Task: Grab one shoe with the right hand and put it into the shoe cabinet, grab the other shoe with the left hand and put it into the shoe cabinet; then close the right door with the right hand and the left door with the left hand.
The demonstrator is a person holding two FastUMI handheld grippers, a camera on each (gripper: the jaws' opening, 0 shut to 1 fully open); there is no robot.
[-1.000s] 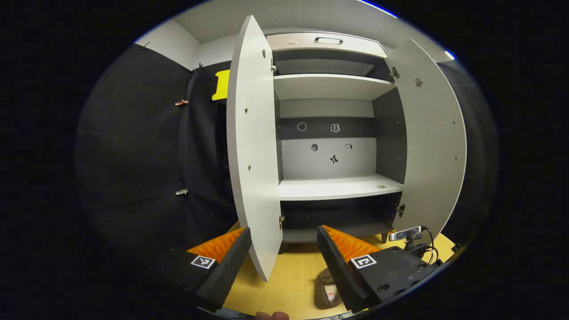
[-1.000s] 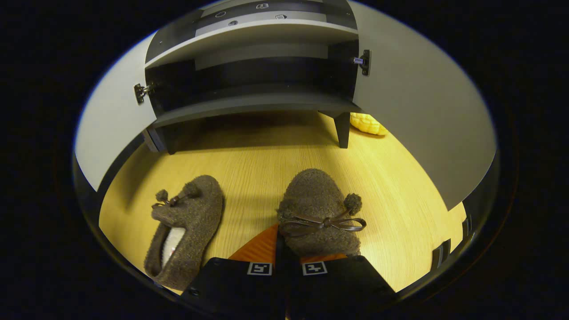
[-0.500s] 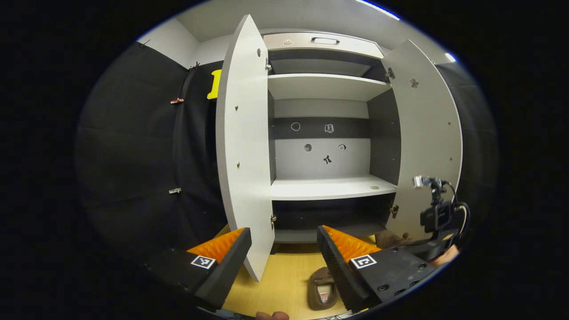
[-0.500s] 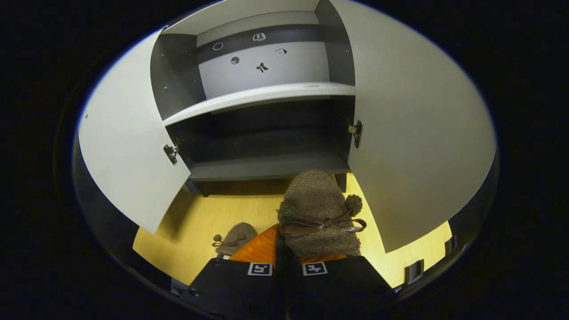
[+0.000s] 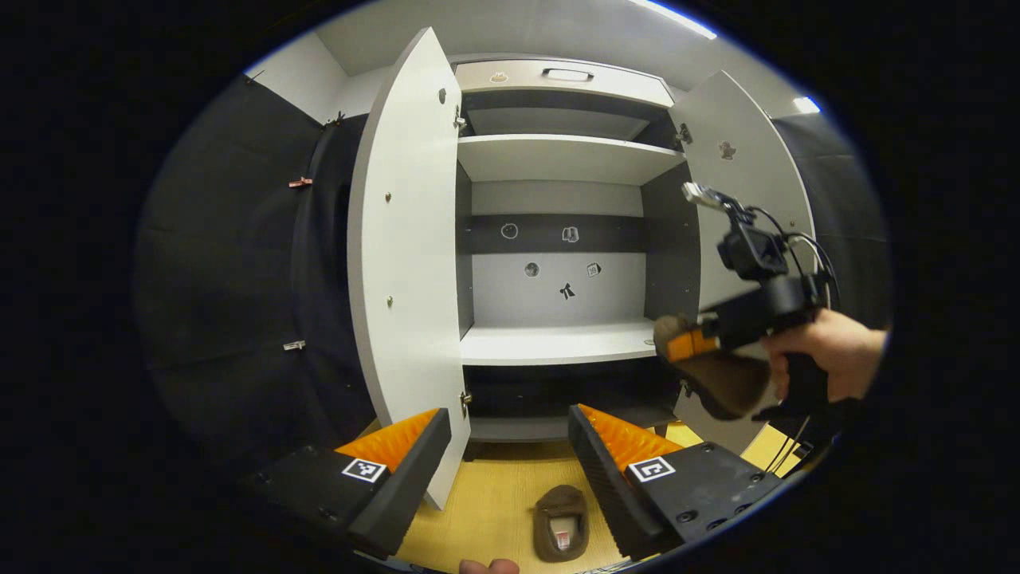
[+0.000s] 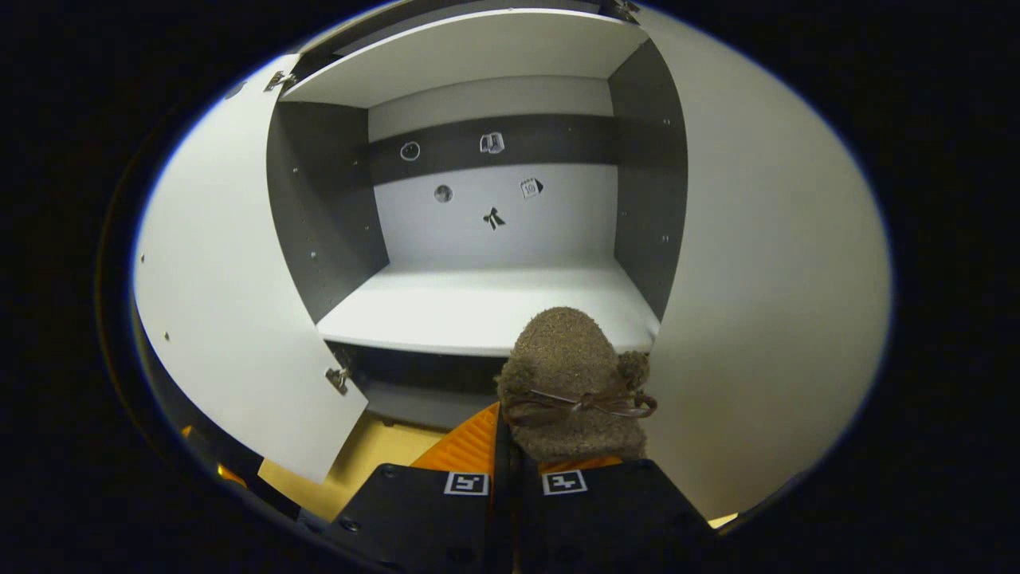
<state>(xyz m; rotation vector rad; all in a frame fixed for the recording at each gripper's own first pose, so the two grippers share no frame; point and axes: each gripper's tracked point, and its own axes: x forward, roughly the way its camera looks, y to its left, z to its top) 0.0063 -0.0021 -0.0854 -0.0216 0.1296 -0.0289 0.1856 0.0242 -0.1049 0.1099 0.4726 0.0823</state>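
Right tool [image 6: 510, 458] grips the slipper [image 6: 570, 383]; set it flat on the middle shelf [image 6: 446, 307]. Left tool [image 5: 510, 446] gapes, empty.

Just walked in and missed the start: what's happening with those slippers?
A person is putting slippers into the open shoe cabinet. The right gripper is shut on one brown slipper, held up before the middle shelf. The other slipper lies on the floor below the open left gripper.
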